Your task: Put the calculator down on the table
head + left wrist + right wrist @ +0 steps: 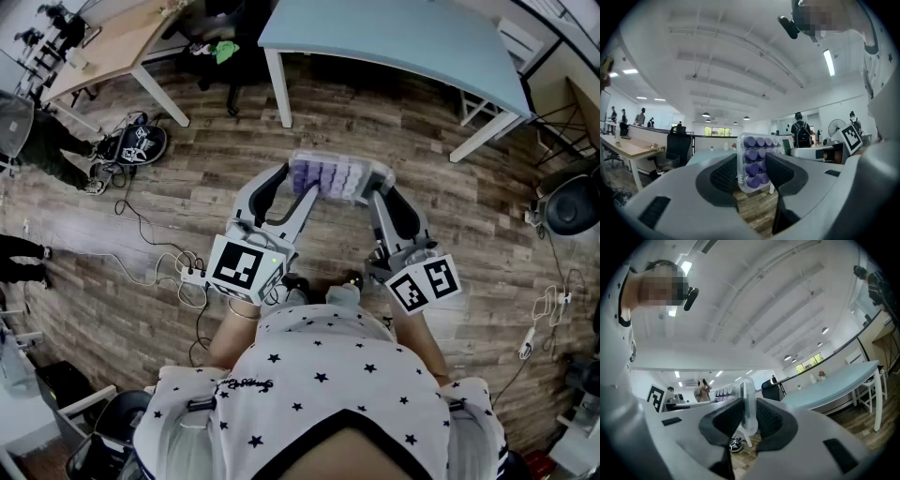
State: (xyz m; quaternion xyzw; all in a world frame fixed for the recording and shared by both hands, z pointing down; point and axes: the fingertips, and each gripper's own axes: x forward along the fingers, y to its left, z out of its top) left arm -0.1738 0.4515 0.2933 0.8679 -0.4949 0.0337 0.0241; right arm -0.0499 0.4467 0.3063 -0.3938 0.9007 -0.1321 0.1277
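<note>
The right claw is closed on the calculator. Its 2 jaws clamp the thin clear edge at one end, so the calculator stands on edge between the pads and sticks up past their tips.

The left claw has its jaws spread wide. The other end of the calculator, with its rows of purple buttons facing that claw's camera, sits between the 2 tips. The pads look to stand just beside it rather than pressing it.

The calculator hangs in the air, bridging the tips of the 2 claws, above the wooden floor. The light blue table stands ahead of both claws, beyond the tips and well apart from the calculator.
</note>
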